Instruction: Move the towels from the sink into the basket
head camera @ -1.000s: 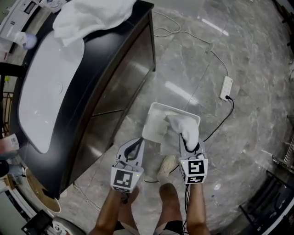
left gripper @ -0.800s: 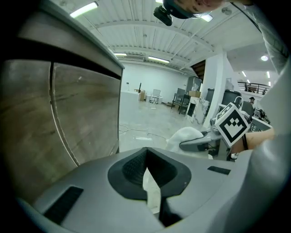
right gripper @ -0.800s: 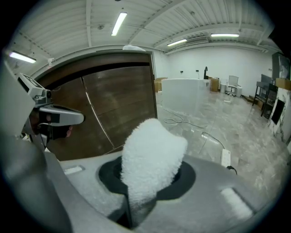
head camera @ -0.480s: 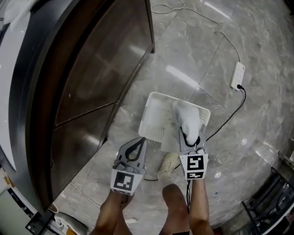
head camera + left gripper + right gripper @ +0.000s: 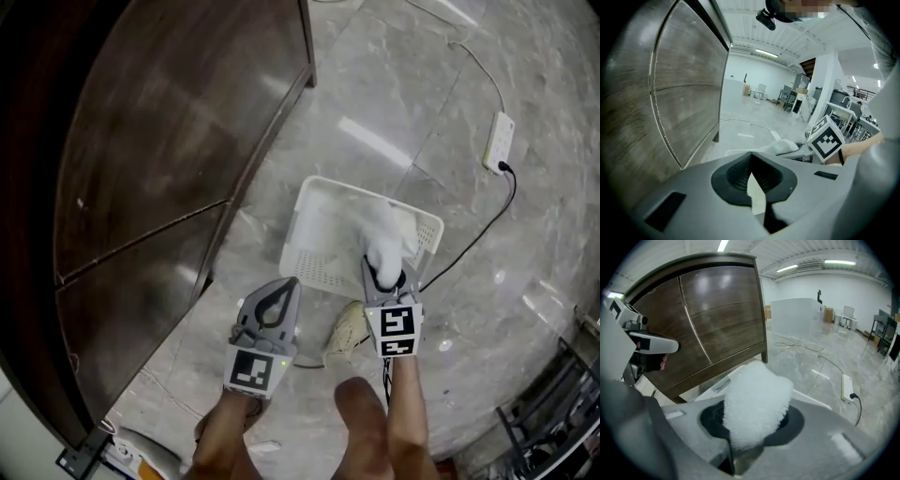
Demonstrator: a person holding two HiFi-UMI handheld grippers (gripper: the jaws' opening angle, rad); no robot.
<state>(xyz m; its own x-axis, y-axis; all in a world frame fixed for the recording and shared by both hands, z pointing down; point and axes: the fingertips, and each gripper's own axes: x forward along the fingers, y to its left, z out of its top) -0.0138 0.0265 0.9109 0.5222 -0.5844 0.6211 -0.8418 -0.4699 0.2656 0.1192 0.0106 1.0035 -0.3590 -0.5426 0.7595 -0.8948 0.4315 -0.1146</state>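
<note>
Right gripper (image 5: 383, 277) tips sunk in white towel (image 5: 386, 232), hard to make out from head view. Near-right corner of basket (image 5: 317, 264) hidden behind gripper and towel. Dark wood cabinet (image 5: 159, 169) cut off at left and top edges. Towel bunched, sticking forward from between jaws, over basket's right half; touching basket floor or not, cannot tell. Jaws clamped on towel's near end. Left gripper (image 5: 273, 306) clenched on nothing, just beside basket's near-left corner, above grey floor (image 5: 422, 122).
</note>
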